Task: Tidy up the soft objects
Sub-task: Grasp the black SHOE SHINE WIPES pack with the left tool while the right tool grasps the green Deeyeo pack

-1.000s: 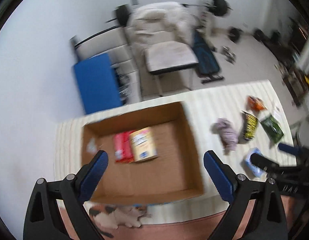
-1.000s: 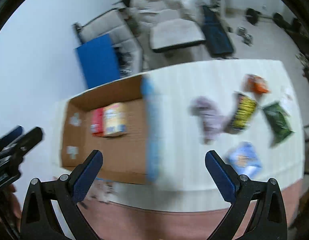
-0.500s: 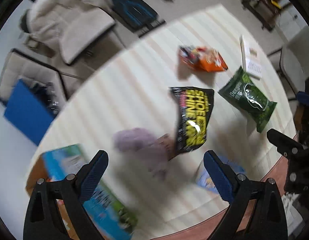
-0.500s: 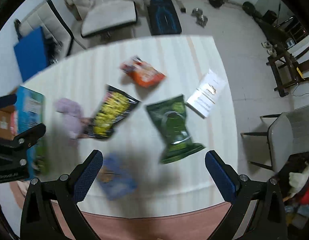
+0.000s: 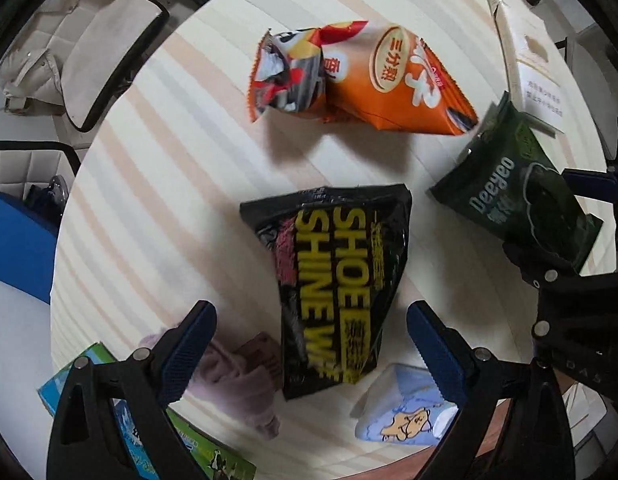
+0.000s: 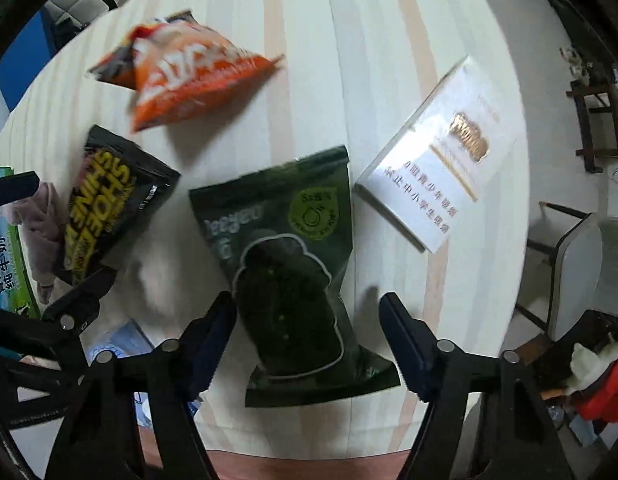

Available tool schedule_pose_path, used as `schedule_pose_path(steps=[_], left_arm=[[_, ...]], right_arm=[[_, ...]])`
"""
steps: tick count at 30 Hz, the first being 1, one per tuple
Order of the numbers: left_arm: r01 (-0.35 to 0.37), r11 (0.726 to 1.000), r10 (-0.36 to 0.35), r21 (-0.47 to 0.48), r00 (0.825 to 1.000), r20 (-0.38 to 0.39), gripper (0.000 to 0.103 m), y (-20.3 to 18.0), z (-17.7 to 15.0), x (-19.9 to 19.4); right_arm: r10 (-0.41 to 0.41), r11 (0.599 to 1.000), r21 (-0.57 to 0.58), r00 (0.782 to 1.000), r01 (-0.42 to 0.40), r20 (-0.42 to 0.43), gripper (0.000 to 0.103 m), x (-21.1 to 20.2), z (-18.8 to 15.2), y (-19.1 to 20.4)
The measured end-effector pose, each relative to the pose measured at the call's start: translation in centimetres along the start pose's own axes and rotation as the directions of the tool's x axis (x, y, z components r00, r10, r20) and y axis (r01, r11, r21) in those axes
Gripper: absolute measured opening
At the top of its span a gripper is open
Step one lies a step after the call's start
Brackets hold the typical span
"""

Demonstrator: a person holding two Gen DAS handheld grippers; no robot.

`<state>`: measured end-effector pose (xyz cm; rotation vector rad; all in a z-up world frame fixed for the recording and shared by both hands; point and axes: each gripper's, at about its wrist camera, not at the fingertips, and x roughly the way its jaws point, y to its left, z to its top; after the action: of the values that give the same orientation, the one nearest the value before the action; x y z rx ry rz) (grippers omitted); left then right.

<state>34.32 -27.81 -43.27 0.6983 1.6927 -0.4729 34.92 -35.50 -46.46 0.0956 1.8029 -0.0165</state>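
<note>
On the striped table [image 5: 157, 152] lie a black "SHOE SHINE" pouch [image 5: 341, 272], an orange snack bag [image 5: 373, 80], a dark green Deeyeo pack [image 5: 513, 200], a crumpled lilac cloth [image 5: 241, 384] and a light blue tissue pack [image 5: 405, 412]. My left gripper [image 5: 311, 344] is open and empty, its jaws either side of the black pouch's near end. My right gripper [image 6: 307, 332] is open and empty, straddling the lower part of the green pack [image 6: 293, 264]. The black pouch [image 6: 105, 212], orange bag [image 6: 189, 72] and lilac cloth [image 6: 41, 224] also show in the right wrist view.
A white printed box [image 6: 441, 164] lies right of the green pack. A blue-green milk carton [image 5: 141, 440] sits at the near left. Chairs [image 5: 81, 48] stand beyond the table; another chair [image 6: 577, 272] stands to the right. The table's reddish front edge [image 6: 309, 464] is close.
Both grippers swung right, away from the cardboard box, and came down close over the packs. The left one now hangs over the black pouch, the right one over the green pack.
</note>
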Motion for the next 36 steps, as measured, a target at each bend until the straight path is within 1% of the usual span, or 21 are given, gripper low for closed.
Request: schedule_pose_path(steps=[4,5,6,7,8,9,11,13,17,19,20,21,24,26,28,29,30,31,32,33,36], left_arm=[[-0.006,1.000,0.006,0.005,1.000,-0.021,0.097,-0.8,0.7,0.9],[-0.013,1.000,0.014,0.008,0.999,-0.030,0.092,-1.1,0.8,1.1],[-0.019,1.000,0.019,0.012,0.999,-0.038,0.084,-1.3,0.8,1.4],[-0.038,0.999,0.039,0.013,0.997,-0.061,0.080,-1.4,0.7,1.5],[-0.043,0.999,0.044,0.015,0.997,-0.070,0.076,-1.7,0.6,1.8],[-0.046,0.999,0.047,0.013,0.996,-0.075,0.075,-1.9,0.4,2.1],[-0.045,0.999,0.045,0.003,0.997,-0.069,0.075,-2.3,0.2,2.2],[-0.047,0.999,0.047,0.001,0.997,-0.064,0.075,-2.7,0.1,2.3],[-0.043,0.999,0.042,-0.015,0.997,-0.058,0.077,-0.6,-0.2,2.5],[-0.033,0.999,0.031,-0.033,0.998,-0.061,0.077,-0.5,-0.4,2.6],[-0.027,0.999,0.024,-0.045,0.998,-0.063,0.077,-0.2,-0.5,2.7],[-0.022,0.998,0.019,-0.052,0.998,-0.064,0.077,1.7,-0.8,2.8],[-0.012,0.997,0.007,-0.079,0.998,-0.060,0.076,2.6,-1.2,2.9],[0.000,0.995,-0.005,-0.101,0.999,-0.052,0.075,3.2,-1.6,3.0],[0.027,0.993,-0.032,-0.116,0.999,-0.038,0.065,3.4,-2.4,3.2],[0.059,0.991,-0.064,-0.123,0.997,-0.032,0.053,3.4,-2.7,3.2],[0.073,0.989,-0.077,-0.127,0.997,-0.030,0.047,3.3,-3.1,3.1],[0.068,0.990,-0.072,-0.126,0.997,-0.027,0.046,3.2,-3.3,3.1],[0.061,0.991,-0.064,-0.123,0.998,-0.021,0.045,3.1,-3.6,3.2],[0.057,0.991,-0.059,-0.120,0.998,-0.016,0.041,3.0,-3.9,3.2],[0.030,0.990,-0.032,-0.135,0.999,-0.012,0.037,2.8,-5.0,3.1]], right_arm=[[0.008,1.000,-0.006,1.000,-0.008,-0.018,0.075,0.8,0.3,-0.9],[0.001,1.000,-0.014,1.000,-0.001,-0.023,0.075,1.0,0.3,-1.0],[-0.006,1.000,-0.019,1.000,0.006,-0.027,0.072,1.4,0.3,-1.5],[-0.017,0.999,-0.028,0.999,0.016,-0.037,0.069,1.6,0.1,-1.5],[-0.032,0.999,-0.036,0.999,0.030,-0.042,0.062,1.8,-0.1,-1.5],[-0.051,0.998,-0.043,0.998,0.049,-0.048,0.057,1.9,-0.5,-1.6],[-0.065,0.997,-0.045,0.995,0.062,-0.078,0.050,2.3,-1.9,-2.1],[-0.068,0.997,-0.041,0.994,0.064,-0.091,0.050,2.6,-3.1,-2.6],[-0.060,0.998,-0.027,0.995,0.058,-0.081,0.050,2.7,-4.6,-3.3],[-0.052,0.999,-0.007,0.996,0.052,-0.067,0.052,2.6,-4.6,-3.5],[-0.040,0.999,0.008,0.997,0.041,-0.062,0.057,2.5,-4.6,-3.7],[-0.032,0.999,0.015,0.998,0.033,-0.063,0.058,2.6,-4.3,-3.9],[-0.012,0.999,0.053,0.998,0.015,-0.061,0.061,3.3,-3.6,-4.3],[-0.019,0.998,0.064,0.998,0.022,-0.053,0.061,3.6,-3.6,-4.3],[-0.031,0.997,0.067,0.998,0.034,-0.045,0.061,3.6,-3.7,-4.2],[-0.033,0.997,0.071,0.999,0.035,-0.039,0.060,3.7,-3.8,-4.1],[-0.032,0.997,0.074,0.999,0.035,-0.037,0.057,3.4,-3.8,-3.7],[-0.031,0.996,0.080,0.999,0.034,-0.032,0.053,3.3,-3.9,-3.7],[-0.031,0.996,0.086,0.999,0.033,-0.024,0.043,3.2,-4.0,-3.7],[-0.032,0.995,0.089,0.999,0.033,-0.017,0.041,3.1,-4.2,-3.7],[-0.039,0.994,0.099,0.999,0.039,0.001,0.037,2.9,-4.4,-3.2]])
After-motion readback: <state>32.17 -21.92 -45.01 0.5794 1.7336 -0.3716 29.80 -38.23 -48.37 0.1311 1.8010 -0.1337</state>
